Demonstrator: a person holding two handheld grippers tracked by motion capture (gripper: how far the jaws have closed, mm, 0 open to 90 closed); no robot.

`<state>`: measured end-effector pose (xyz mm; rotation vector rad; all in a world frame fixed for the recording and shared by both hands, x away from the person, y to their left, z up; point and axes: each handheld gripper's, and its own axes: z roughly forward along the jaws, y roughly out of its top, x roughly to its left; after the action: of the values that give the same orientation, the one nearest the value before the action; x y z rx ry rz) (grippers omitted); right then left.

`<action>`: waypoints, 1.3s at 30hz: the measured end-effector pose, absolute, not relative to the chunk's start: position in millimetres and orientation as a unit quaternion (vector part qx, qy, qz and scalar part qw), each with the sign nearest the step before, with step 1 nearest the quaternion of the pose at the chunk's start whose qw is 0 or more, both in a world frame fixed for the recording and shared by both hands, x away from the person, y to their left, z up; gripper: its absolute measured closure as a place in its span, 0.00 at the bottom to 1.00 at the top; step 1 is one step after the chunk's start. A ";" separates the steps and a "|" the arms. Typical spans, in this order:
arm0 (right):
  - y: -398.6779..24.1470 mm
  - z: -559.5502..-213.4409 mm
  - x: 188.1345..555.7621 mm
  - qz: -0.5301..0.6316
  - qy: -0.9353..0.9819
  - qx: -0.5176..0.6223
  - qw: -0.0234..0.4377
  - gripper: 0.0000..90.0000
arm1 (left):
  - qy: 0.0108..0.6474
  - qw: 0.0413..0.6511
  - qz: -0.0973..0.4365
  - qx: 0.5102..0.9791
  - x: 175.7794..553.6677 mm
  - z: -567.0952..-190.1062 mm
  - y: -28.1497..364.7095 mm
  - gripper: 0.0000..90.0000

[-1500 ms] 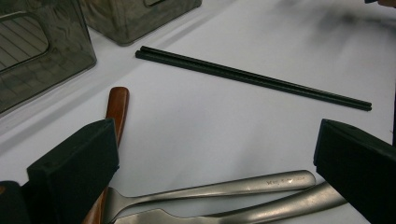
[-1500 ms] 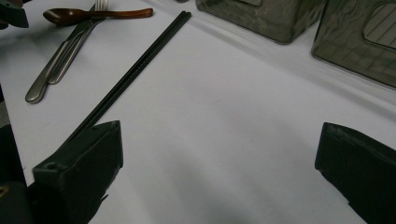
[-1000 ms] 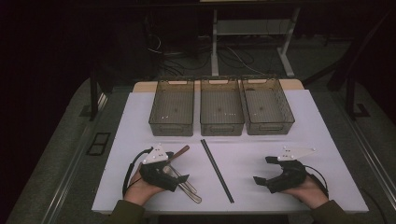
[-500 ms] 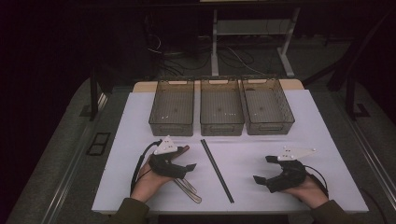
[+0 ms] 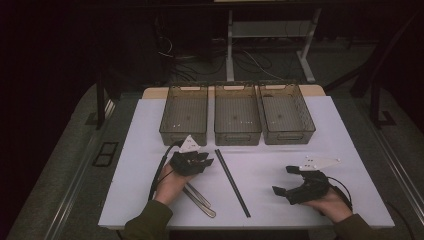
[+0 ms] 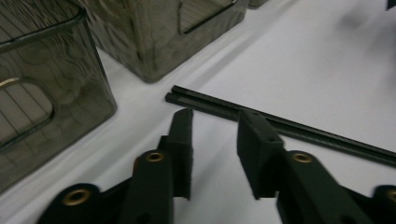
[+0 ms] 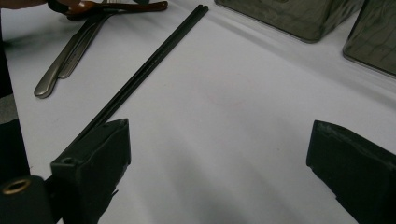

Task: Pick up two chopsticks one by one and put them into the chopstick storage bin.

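Left gripper (image 6: 215,123) hovers at the near end of the black chopsticks (image 6: 280,126), its jaws just narrowed but pinching nothing (a gap between them); they lie on the white table (image 5: 280,155), just before the bins (image 5: 236,120).

Three smoky plastic bins (image 5: 237,114) stood in a row just beyond the left gripper (image 5: 202,162), on the white tabletop (image 5: 320,145). Metal cutlery (image 5: 200,198) lay behind that gripper, toward the near edge; cables (image 5: 250,60) trailed across the floor beyond.
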<state>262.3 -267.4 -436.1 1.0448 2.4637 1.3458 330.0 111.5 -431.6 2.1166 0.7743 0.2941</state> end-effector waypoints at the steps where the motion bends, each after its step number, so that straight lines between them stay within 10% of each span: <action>1: -267.4 -436.1 262.3 0.448 0.820 0.348 0.073 0.06 | 0.311 0.418 0.118 0.845 332.2 -432.2 109.5 0.76; 14: -270.1 -436.4 263.2 0.452 0.815 0.355 0.072 0.06 | 0.337 0.376 0.141 0.851 359.6 -438.5 90.6 0.98; 39: -274.0 -436.1 264.0 0.454 0.811 0.362 0.072 0.06 | 0.305 0.358 0.149 0.870 374.2 -446.2 51.2 0.98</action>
<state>264.0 -274.0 -436.1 1.0896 2.4378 1.3635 374.2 51.2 -446.2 2.2444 0.7876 0.3836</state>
